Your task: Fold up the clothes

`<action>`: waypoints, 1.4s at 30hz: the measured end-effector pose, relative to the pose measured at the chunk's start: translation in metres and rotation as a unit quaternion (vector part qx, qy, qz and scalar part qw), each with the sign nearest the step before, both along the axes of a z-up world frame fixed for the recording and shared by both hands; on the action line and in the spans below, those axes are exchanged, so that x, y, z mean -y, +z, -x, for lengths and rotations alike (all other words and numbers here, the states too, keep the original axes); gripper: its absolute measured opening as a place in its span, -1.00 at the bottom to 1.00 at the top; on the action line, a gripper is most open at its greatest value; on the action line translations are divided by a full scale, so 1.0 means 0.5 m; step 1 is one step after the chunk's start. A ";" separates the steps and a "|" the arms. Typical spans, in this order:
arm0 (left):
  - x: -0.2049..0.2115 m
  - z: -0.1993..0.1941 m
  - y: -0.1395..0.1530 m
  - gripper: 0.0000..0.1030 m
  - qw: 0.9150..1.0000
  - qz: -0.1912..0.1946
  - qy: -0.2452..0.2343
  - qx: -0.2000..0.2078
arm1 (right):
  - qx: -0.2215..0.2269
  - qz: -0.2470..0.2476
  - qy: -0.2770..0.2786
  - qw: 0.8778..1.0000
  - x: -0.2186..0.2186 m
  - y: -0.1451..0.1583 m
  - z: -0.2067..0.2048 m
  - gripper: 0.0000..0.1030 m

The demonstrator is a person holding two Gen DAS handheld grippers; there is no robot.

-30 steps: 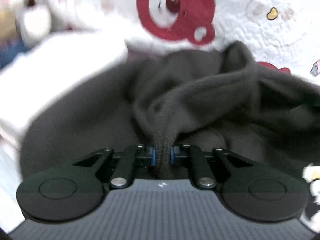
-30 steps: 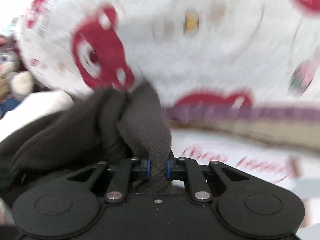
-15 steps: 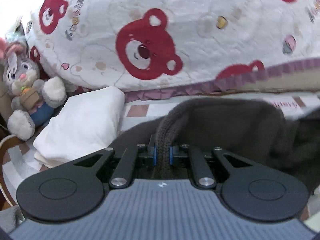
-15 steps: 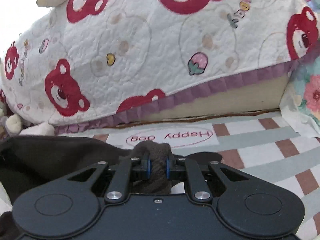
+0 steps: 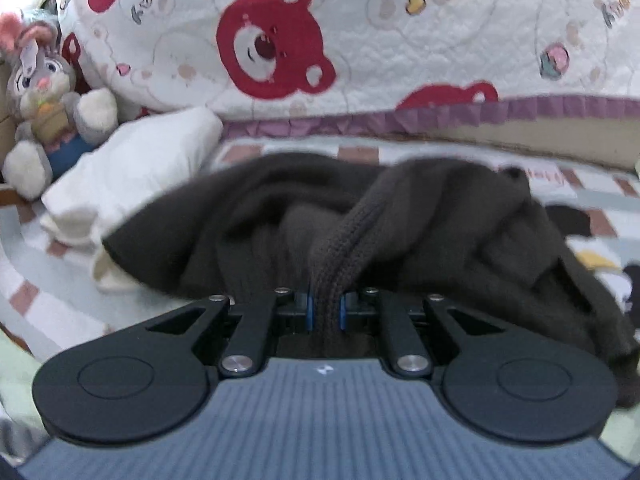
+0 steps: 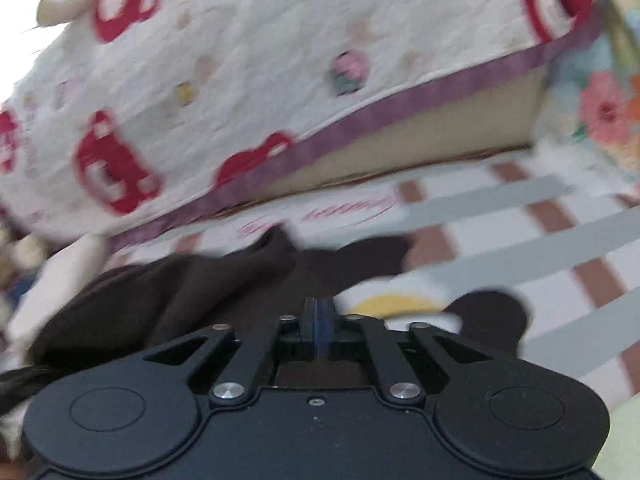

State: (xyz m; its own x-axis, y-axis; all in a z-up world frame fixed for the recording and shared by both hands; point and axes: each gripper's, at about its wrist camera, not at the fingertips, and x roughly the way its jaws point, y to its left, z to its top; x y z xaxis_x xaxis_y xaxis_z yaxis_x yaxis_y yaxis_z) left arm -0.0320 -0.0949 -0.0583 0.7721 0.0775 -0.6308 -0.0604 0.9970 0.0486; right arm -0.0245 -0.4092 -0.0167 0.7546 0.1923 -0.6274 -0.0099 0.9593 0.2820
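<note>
**Dark sweater bunched on the bed, one gripper pinching its ribbed edge**

While the left gripper (image 5: 324, 312) had its fingers drawn narrow on a ribbed band of the dark brown sweater (image 5: 400, 220), the rest of that garment lay in a crumpled heap just ahead of it on the striped bedsheet (image 5: 52, 280). The ribbed band ran up from the fingers into the folds. A white folded cloth (image 5: 132, 172) lay touching the heap's left edge, and a grey plush rabbit (image 5: 40, 92) sat beyond it against the bear-print quilt (image 5: 400, 40), which filled the background.

In the right wrist view, which was motion-blurred, the right gripper (image 6: 318, 332) had its fingers pressed together with nothing visible between them. The sweater (image 6: 180, 292) lay ahead and to the left of it on the bedsheet (image 6: 540, 240), beside a printed white, yellow and black cartoon figure (image 6: 400, 304) on the sheet. The quilt (image 6: 240, 80) rose behind, with a floral fabric (image 6: 604, 112) at the far right
</note>
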 end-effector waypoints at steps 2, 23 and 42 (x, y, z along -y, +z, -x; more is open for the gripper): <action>0.000 0.010 -0.025 -0.80 1.000 0.008 0.003 -0.027 | -0.019 0.006 0.060 0.998 -0.033 0.011 0.019 -0.85; 0.030 -0.017 0.031 -0.79 0.998 -0.052 -0.004 0.024 | -0.026 0.084 0.078 0.993 0.038 -0.182 0.180 0.08; 0.174 -0.025 -0.008 0.48 0.970 -0.094 -0.214 -0.064 | -0.027 0.056 0.100 0.993 0.105 -0.207 0.075 0.18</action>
State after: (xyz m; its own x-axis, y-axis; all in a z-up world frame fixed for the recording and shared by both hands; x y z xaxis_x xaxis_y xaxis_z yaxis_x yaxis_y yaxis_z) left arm -0.0193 -0.1819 -0.0625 0.6757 -0.1099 -0.7289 0.3759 0.9020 0.2124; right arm -0.0619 -0.4617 -0.1204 0.6724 0.2621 -0.6922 -0.1919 0.9650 0.1789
